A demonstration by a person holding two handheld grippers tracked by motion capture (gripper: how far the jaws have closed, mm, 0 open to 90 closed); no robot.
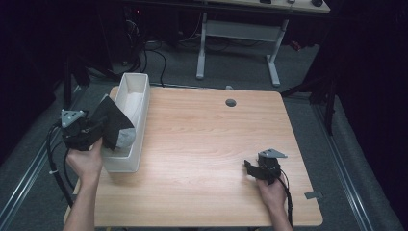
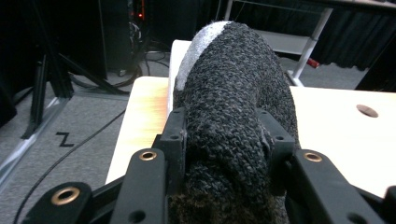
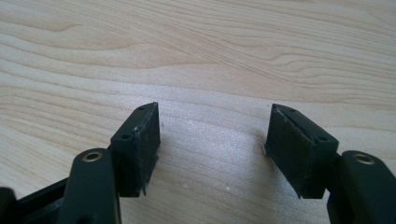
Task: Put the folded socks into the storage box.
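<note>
A dark knitted sock point(image 1: 114, 124) with a light grey end hangs from my left gripper point(image 1: 102, 131), which is shut on it over the near end of a long white bin point(image 1: 142, 98). In the left gripper view the sock point(image 2: 233, 88) bulges up between the two pads point(image 2: 175, 135) and hides most of the bin point(image 2: 179, 51) behind it. At the table's near right my right gripper point(image 1: 249, 169) sits low over the wood. Its jaws point(image 3: 212, 140) stand open with only bare tabletop point(image 3: 187, 46) between them.
The bin lies along the left edge of the light wooden table point(image 1: 202, 134), which has a round cable hole point(image 1: 231, 102) near its far edge. Cables trail from both grippers off the near side. A white desk frame point(image 1: 235, 33) stands on the floor beyond.
</note>
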